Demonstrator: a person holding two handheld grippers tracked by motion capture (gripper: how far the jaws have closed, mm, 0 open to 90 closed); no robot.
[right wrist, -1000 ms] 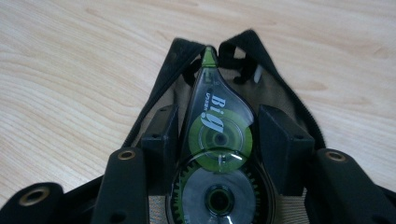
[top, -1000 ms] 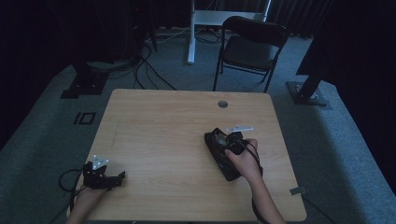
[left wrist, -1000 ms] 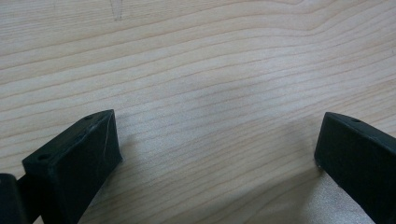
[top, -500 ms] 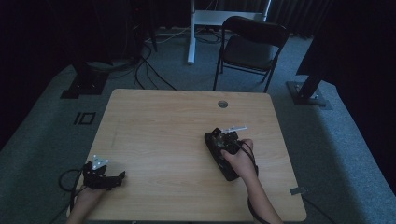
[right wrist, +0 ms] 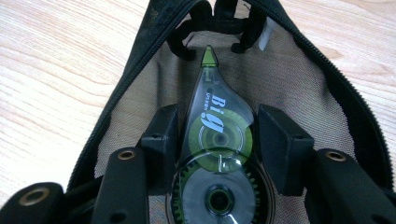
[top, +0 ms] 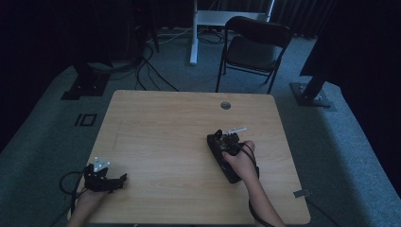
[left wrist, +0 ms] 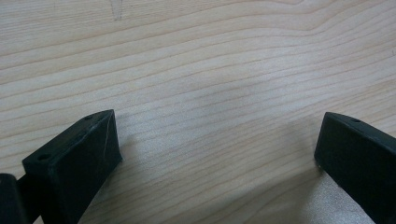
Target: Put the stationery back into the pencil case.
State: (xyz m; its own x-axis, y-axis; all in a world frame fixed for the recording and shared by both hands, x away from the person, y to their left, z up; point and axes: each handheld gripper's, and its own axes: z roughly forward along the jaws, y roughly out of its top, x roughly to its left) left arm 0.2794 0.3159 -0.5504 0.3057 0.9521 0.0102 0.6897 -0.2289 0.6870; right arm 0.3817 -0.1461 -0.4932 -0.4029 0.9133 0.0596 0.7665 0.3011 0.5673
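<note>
Correction tape (right wrist: 215, 140) sits clamped between the jaws of the right gripper (right wrist: 217, 135) over an open black pouch (right wrist: 299, 88) on the table (top: 161, 123) — the left gripper (left wrist: 217, 154), jaws spread wide, rests near the table's corner.

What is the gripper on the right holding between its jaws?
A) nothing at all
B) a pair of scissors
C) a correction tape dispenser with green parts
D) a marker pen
C: in the right gripper view the jaws sit against both sides of a clear correction tape dispenser with green wheels, above an open black mesh pouch.
</note>
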